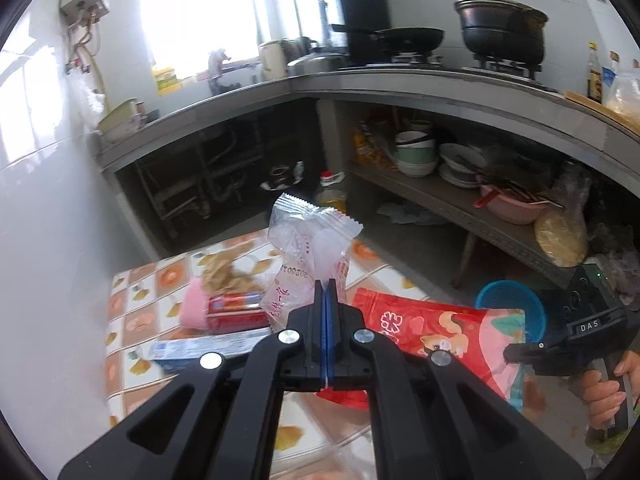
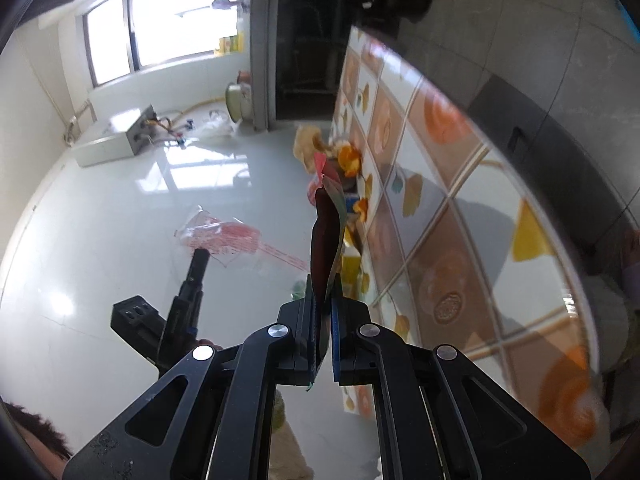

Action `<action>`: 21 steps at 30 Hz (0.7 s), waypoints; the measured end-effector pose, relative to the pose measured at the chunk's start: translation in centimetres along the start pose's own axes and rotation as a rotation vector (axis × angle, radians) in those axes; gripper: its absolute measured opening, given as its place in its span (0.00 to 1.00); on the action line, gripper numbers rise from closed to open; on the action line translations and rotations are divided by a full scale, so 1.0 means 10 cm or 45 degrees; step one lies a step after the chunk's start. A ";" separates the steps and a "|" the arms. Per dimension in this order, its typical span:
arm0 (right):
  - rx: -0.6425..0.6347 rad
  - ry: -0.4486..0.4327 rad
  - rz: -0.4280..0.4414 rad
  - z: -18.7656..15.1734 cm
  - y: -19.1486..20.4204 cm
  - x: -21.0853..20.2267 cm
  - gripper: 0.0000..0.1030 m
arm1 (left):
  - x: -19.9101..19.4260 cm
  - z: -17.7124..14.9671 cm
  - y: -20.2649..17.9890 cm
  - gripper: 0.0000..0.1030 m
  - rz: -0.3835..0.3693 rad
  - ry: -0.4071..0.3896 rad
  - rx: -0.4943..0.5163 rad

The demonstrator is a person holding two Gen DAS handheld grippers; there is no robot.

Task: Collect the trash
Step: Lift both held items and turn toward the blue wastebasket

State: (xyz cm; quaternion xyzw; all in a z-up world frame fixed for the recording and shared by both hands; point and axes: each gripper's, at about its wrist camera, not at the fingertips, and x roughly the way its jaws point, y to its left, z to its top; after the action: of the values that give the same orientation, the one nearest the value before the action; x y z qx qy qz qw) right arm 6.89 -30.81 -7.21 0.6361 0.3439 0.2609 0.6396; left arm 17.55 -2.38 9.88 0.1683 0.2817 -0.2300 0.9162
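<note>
My left gripper (image 1: 326,284) is shut on a clear plastic wrapper (image 1: 308,236) with red print, which stands up above the tiled-pattern table (image 1: 136,320). A red foil pouch (image 1: 420,328) with a cartoon print hangs over the table's right side, and my right gripper (image 1: 516,354) grips its right edge while a hand holds the handle. In the right wrist view, rolled sideways, my right gripper (image 2: 325,280) is shut on that red pouch (image 2: 326,232), seen edge-on. To its left there is my left gripper (image 2: 200,254) with the clear wrapper (image 2: 224,236).
On the table lie a pink roll (image 1: 196,308), a red box (image 1: 236,312), a blue-white box (image 1: 208,350) and brown scraps (image 1: 220,272). A blue basket (image 1: 492,292) sits just past the table's right edge. Behind are a kitchen counter (image 1: 360,80) with pots and a low shelf of bowls.
</note>
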 end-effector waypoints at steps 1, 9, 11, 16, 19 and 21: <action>0.001 -0.026 0.008 0.01 -0.01 -0.11 0.04 | 0.03 0.02 -0.07 0.00 -0.020 0.000 0.009; 0.036 -0.267 0.074 0.00 -0.18 -0.97 0.04 | 0.34 0.36 -0.90 0.00 -0.202 0.012 0.132; 0.058 -0.326 0.080 -0.01 -0.27 -1.19 0.04 | 0.42 0.48 -1.20 0.00 -0.260 0.019 0.169; 0.123 -0.485 0.075 -0.07 -0.50 -1.73 0.04 | 0.62 0.76 -1.95 0.00 -0.390 0.082 0.259; 0.167 -0.572 0.053 -0.11 -0.66 -2.00 0.04 | 0.79 0.85 -2.41 0.00 -0.455 0.136 0.323; 0.196 -0.614 0.031 -0.11 -0.75 -2.09 0.04 | 0.95 0.86 -2.69 0.00 -0.492 0.173 0.359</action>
State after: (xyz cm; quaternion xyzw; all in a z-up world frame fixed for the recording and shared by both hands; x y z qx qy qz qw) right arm -7.83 -46.68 -12.34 0.7308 0.1927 0.0823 0.6497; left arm 14.35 -31.77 6.16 0.2526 0.3348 -0.4260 0.8016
